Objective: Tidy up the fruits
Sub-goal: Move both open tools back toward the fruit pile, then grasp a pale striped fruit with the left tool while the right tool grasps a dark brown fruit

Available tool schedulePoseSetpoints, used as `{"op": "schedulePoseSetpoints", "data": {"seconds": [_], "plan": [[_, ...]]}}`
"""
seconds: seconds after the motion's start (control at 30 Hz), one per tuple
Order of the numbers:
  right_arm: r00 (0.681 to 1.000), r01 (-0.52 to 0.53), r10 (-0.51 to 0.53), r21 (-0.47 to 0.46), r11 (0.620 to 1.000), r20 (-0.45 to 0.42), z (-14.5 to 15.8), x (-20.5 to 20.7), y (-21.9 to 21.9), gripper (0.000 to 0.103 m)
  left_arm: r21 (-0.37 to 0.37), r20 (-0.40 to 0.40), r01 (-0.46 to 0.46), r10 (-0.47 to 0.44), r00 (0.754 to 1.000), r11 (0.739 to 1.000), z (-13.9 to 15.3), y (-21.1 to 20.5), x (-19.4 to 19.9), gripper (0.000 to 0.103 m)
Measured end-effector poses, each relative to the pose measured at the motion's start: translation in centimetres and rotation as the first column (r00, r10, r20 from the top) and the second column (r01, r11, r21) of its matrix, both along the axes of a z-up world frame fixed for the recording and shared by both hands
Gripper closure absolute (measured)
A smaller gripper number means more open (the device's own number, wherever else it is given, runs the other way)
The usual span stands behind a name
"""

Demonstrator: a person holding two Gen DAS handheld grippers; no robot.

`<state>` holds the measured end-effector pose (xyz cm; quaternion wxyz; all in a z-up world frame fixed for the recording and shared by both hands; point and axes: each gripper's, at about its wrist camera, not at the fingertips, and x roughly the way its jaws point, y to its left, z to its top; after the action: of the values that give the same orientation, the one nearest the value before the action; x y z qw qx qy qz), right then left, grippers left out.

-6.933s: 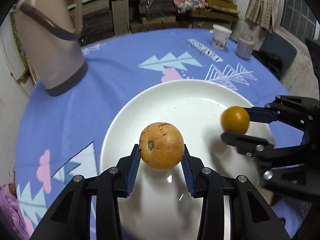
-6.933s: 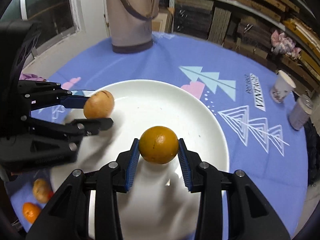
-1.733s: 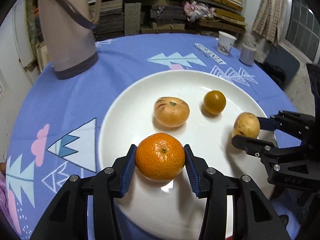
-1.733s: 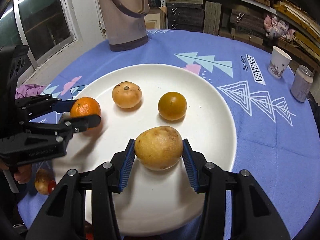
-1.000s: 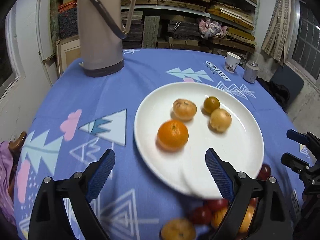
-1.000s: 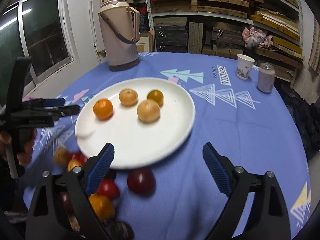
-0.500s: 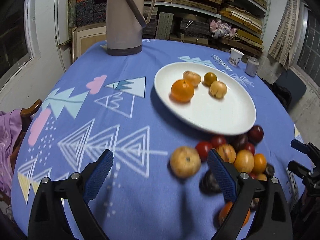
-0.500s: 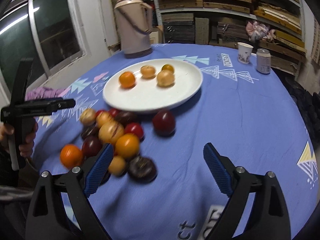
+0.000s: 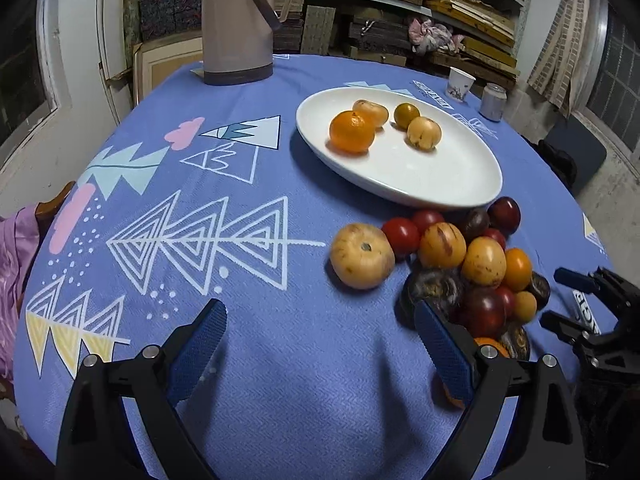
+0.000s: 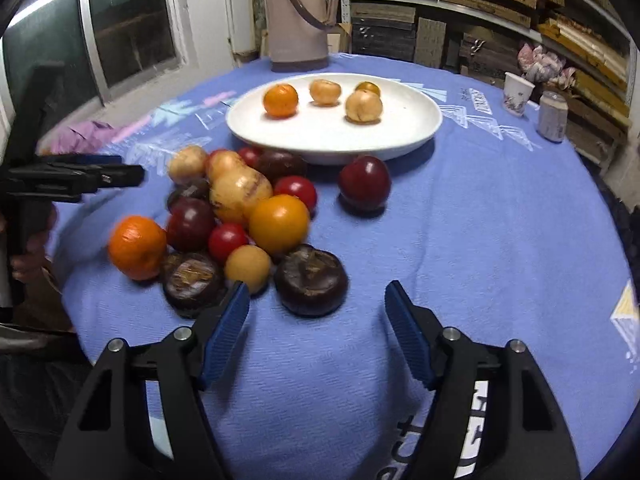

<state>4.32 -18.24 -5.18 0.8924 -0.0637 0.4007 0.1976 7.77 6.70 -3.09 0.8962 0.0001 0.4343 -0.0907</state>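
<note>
A white plate [image 9: 440, 168] holds an orange tangerine [image 9: 352, 131] and three smaller tan and yellow fruits. In front of it lies a pile of mixed fruits [image 9: 460, 256], red, dark purple, orange and yellow. My left gripper [image 9: 320, 340] is open and empty over the cloth, with a tan round fruit [image 9: 362, 255] just ahead. My right gripper [image 10: 318, 304] is open with its jaws closing and nothing between them. A dark purple mangosteen [image 10: 310, 282] lies right in front of its tips. The plate [image 10: 332, 132] sits beyond the pile.
A tall beige thermos [image 9: 236, 20] stands at the table's far edge. A paper cup [image 9: 460, 84] and a can [image 9: 493, 102] are at the far right. Purple cloth [image 9: 12, 248] hangs off the left edge. Shelves line the back wall.
Both grippers have pulled back from the plate and sunk toward the fruit pile, which now looks nearer. The right jaws stand narrower than half a second ago.
</note>
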Motion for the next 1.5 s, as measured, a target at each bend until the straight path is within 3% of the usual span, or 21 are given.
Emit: {"op": "schedulePoseSetpoints", "data": {"seconds": [0.13,0.17,0.2,0.27,0.4,0.67,1.0,1.17,1.27,1.5], "plan": [[1.000,0.002,-0.002,-0.013,1.000,-0.012,-0.7,0.5,0.3,0.035,-0.005,-0.003,0.003,-0.003,1.000,1.000,0.0,0.0,-0.2,0.008],[1.000,-0.006,0.006,-0.015,1.000,-0.016,-0.8,0.6,0.5,0.039,-0.005,-0.003,0.003,-0.003,1.000,1.000,0.0,0.0,-0.2,0.008],[1.000,-0.012,0.012,-0.020,1.000,-0.017,-0.9,0.8,0.7,0.052,-0.006,-0.002,0.004,-0.004,1.000,1.000,0.0,0.0,-0.2,0.008],[0.999,-0.028,0.027,-0.025,0.999,-0.017,-1.1,1.1,1.1,0.061,-0.006,-0.002,0.004,-0.004,1.000,1.000,-0.1,0.0,-0.3,0.008],[1.000,-0.029,0.028,-0.013,1.000,-0.013,-1.1,1.3,1.1,0.061,-0.008,-0.001,0.006,-0.006,1.000,1.000,-0.1,0.0,-0.3,0.007],[0.999,-0.009,0.015,0.141,0.990,-0.038,-1.1,1.7,-1.0,0.061,-0.003,-0.007,-0.027,0.027,1.000,1.000,-0.4,0.3,0.8,0.008],[0.999,-0.023,0.030,0.162,0.986,-0.041,-1.1,1.7,-0.9,0.061,0.023,-0.024,-0.015,0.015,1.000,1.000,-1.1,-1.0,3.3,0.009],[0.998,-0.027,0.035,0.169,0.985,-0.045,-1.2,1.6,-0.9,0.061,0.020,-0.067,0.016,-0.015,0.998,1.000,-2.4,-1.9,4.4,0.028],[0.998,-0.027,0.036,0.171,0.985,-0.046,-1.2,1.6,-1.0,0.061,0.050,-0.043,0.022,-0.020,0.999,0.999,-2.3,-2.4,4.6,0.056],[0.998,-0.029,0.037,0.173,0.984,-0.046,-1.2,1.5,-0.9,0.061,0.057,-0.038,0.027,-0.024,0.999,0.998,-2.3,-2.4,4.9,0.060]]}}
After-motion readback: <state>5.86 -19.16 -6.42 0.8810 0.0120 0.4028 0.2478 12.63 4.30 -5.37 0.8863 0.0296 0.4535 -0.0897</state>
